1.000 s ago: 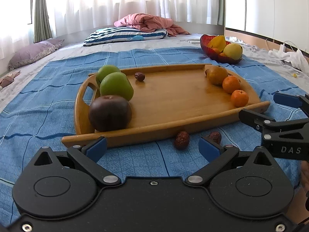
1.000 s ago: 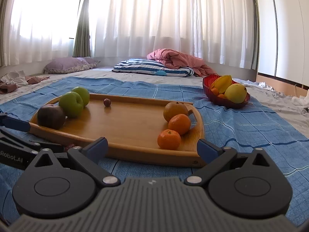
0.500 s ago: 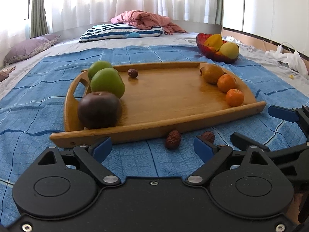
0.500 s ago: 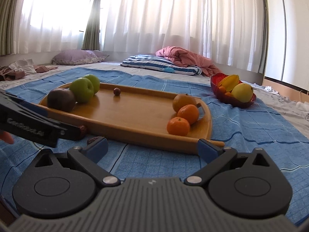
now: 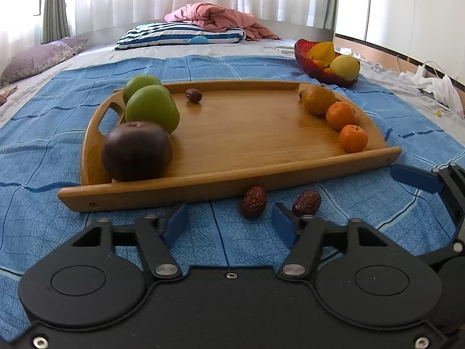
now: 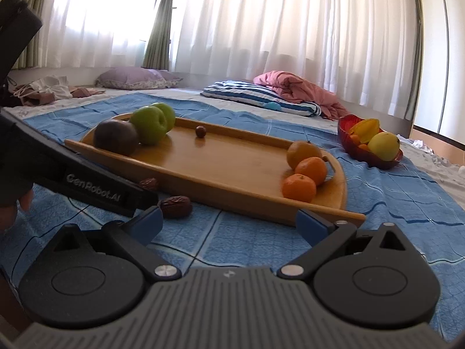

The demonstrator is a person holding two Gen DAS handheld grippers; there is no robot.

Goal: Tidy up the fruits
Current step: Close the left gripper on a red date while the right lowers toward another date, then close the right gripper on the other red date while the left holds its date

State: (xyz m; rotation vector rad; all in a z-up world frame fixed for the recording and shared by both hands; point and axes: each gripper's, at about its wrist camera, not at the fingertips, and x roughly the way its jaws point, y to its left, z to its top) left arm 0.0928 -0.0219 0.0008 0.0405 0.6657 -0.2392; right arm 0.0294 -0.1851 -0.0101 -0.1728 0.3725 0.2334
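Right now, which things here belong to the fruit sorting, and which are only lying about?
For the job:
- wooden tray
- two green apples
- dark apple
- three oranges
- red date on the tray
- two red dates on the blue blanket
- red fruit bowl

Lying about:
- striped pillow
- pink quilt
- purple pillow

far date (image 6: pixel 148 183): half hidden behind my left gripper (image 6: pixel 96 186) (body cut off at frame's edge)
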